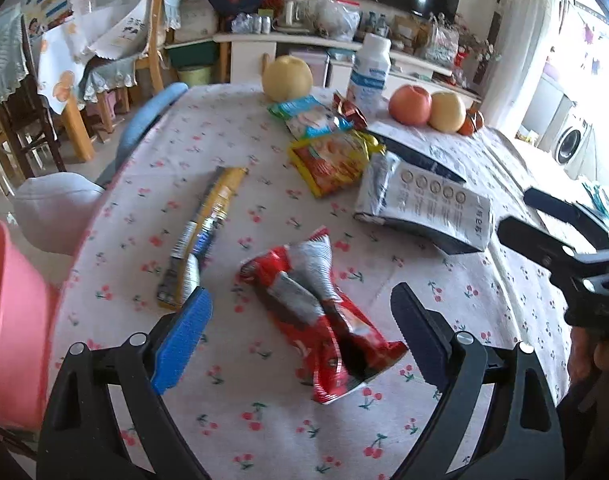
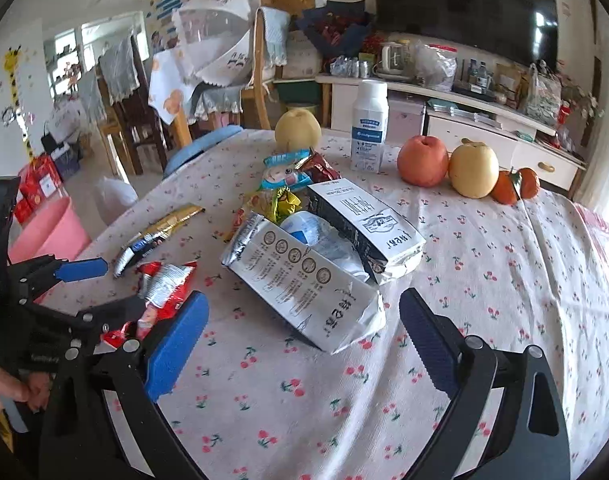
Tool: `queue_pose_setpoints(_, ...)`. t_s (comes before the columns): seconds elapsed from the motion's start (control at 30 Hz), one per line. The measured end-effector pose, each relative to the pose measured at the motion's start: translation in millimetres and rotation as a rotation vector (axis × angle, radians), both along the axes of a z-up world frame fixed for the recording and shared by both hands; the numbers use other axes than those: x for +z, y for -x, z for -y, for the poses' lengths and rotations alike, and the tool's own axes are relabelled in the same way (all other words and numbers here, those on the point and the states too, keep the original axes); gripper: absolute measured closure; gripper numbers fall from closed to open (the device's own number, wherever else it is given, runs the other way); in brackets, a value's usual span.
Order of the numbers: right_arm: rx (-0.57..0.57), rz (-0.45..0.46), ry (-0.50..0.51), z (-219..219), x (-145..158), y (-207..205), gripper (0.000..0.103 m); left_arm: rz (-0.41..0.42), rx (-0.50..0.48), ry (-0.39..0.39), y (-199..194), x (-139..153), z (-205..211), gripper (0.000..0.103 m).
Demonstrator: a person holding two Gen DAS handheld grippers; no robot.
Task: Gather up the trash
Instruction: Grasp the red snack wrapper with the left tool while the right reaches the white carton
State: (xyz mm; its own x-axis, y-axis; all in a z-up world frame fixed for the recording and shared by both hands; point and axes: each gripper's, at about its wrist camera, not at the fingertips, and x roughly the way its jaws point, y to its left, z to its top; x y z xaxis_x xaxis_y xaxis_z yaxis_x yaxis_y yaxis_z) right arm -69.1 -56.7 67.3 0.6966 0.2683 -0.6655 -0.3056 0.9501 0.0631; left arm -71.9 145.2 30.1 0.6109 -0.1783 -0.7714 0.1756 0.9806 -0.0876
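Observation:
A crumpled red and silver wrapper [image 1: 320,312] lies on the cherry-print tablecloth [image 1: 264,420], between the spread fingers of my left gripper [image 1: 300,320], which is open just above it. To its left lies a long yellow wrapper [image 1: 206,228]. Farther back are a yellow-red packet [image 1: 332,160] and a blue-white packet [image 1: 308,114]. My right gripper [image 2: 300,328] is open, with a flattened white carton [image 2: 304,284] just ahead of its fingers and a second carton [image 2: 364,224] behind. The red wrapper [image 2: 164,288] shows at the left of the right wrist view.
A pink bin [image 1: 12,320] stands off the table's left edge. At the back of the table are a white bottle [image 2: 368,128], a pear [image 2: 298,128], an apple [image 2: 422,160], another pear [image 2: 474,170] and two tangerines [image 2: 516,186]. Chairs and a cabinet stand beyond.

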Motion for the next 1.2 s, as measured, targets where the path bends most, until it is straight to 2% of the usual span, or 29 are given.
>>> queue_pose_setpoints(0.23, 0.059, -0.036, 0.046, -7.6, -12.2, -24.3, 0.008, -0.067, 0.046, -0.002, -10.5, -13.4, 7.3, 0.011)
queue_pose_setpoints(0.43, 0.12, -0.065, 0.084, -20.1, -22.6, -36.8, 0.008, -0.08, 0.101, -0.005, -17.2, -16.7, 3.6, 0.012)
queue_pose_setpoints(0.7, 0.149, -0.071, 0.155, -24.8, -35.7, -52.8, 0.008, -0.117, 0.093, -0.043, -24.8, -25.3, 13.7, 0.012)
queue_pose_setpoints(0.83, 0.145, -0.081, 0.164, -21.3, -40.5, -62.6, 0.008, -0.118, 0.095, -0.056, -26.2, -26.6, 17.2, 0.021)
queue_pose_setpoints(1.2, 0.185, -0.096, 0.171, -27.5, -47.0, -65.0, 0.008, -0.103, 0.094, -0.099, -31.3, -27.3, 22.7, 0.038)
